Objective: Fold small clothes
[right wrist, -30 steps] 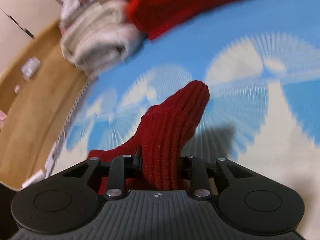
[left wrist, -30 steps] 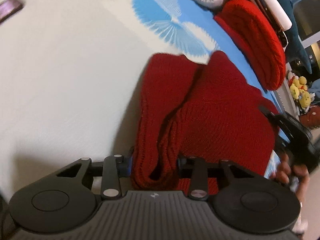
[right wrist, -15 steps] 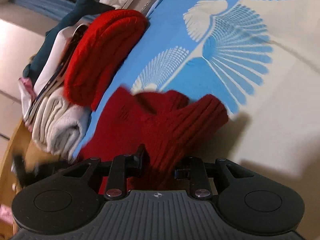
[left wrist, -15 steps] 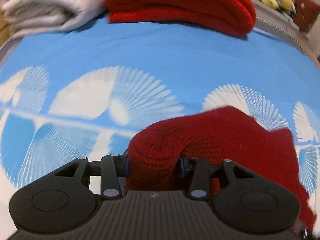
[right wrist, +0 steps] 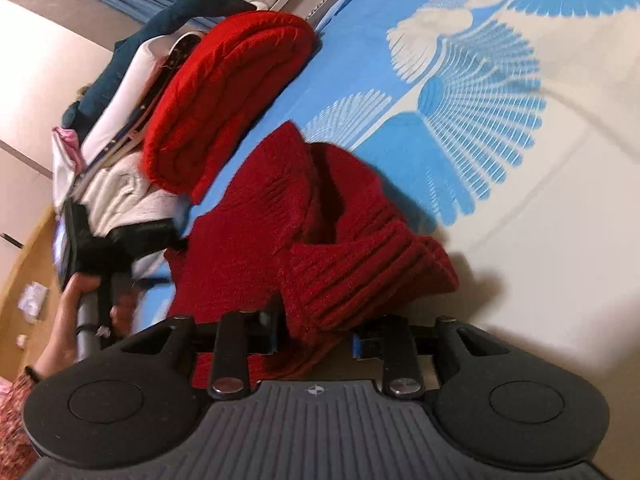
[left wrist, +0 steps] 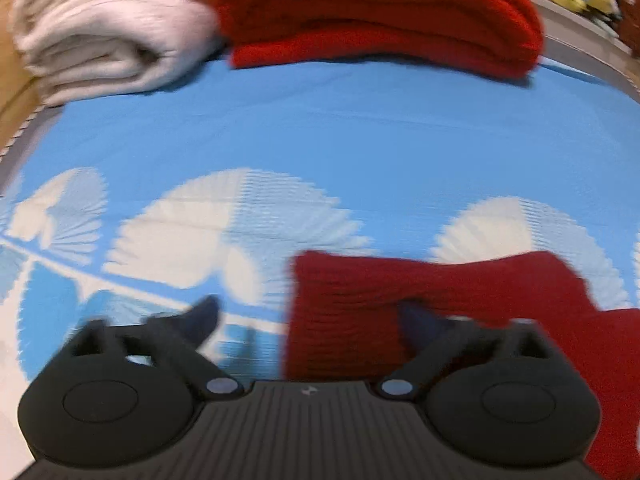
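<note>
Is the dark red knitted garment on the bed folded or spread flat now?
Folded, but loosely. The dark red knitted garment lies doubled over itself on the bed sheet, with a ribbed cuff bunched on top.

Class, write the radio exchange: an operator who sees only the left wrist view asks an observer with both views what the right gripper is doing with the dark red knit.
Operator: My left gripper is opening at the edge of the dark red knit. Where is the right gripper?
Observer: The right gripper has the knit's ribbed cuff between its fingers, and its jaws are opening.
Operator: Does the cuff lie flat?
Observer: No, it is bunched in a hump above the sheet.
</note>
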A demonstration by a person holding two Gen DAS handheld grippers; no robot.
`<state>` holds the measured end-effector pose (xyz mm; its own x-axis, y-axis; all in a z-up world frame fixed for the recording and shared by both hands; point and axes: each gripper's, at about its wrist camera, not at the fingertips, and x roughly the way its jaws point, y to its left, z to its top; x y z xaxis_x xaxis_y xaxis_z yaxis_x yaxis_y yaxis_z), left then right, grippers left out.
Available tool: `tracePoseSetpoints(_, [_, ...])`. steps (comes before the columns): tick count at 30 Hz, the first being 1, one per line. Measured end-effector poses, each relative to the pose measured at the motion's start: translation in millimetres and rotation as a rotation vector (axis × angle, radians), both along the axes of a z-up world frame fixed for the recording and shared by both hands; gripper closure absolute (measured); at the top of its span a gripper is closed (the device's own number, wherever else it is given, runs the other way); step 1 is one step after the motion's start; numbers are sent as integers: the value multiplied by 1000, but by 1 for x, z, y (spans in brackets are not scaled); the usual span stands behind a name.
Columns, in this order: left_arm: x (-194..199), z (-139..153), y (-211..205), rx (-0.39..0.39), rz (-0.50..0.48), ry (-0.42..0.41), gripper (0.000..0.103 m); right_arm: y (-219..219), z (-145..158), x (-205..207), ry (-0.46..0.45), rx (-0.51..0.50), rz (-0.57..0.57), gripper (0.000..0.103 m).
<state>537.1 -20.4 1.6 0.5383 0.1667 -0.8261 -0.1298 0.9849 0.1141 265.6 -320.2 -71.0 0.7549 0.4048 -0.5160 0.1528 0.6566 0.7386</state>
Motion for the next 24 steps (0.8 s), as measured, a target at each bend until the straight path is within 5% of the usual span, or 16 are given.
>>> tracePoseSetpoints(2, [-4, -4, 26, -24, 32, 14, 0, -2, -1, 0, 18, -17, 1, 61])
tracePoseSetpoints(4, [-10, -6, 51, -67, 78, 27, 0, -5, 4, 0, 86, -97, -40, 24])
tracePoseSetpoints(6, [-18, -5, 67, -71, 112, 27, 0, -16, 15, -2, 147, -197, -126, 18])
tracePoseSetpoints(9, [-31, 6, 72, 23, 110, -15, 1, -19, 44, -7, 27, -371, -233, 21])
tracePoseSetpoints(11, [-42, 21, 66, 11, 48, -63, 1, -9, 62, 2, -73, -482, -182, 22])
tracePoseSetpoints(14, [-48, 33, 43, -16, -64, -104, 1, 24, 79, 41, -214, -626, -10, 55])
tracePoseSetpoints(16, [-40, 29, 22, 39, -113, -100, 0, 47, 80, 74, -248, -702, 51, 73])
tracePoseSetpoints(20, [-1, -8, 2, 209, -84, -39, 0, 75, 56, 148, -118, -747, 125, 81])
tracePoseSetpoints(23, [10, -23, 14, 126, -27, -17, 0, 69, 26, 174, 58, -765, 17, 76])
tracePoseSetpoints(24, [7, -20, 17, 105, -16, -21, 0, 64, 27, 175, 67, -740, -14, 64])
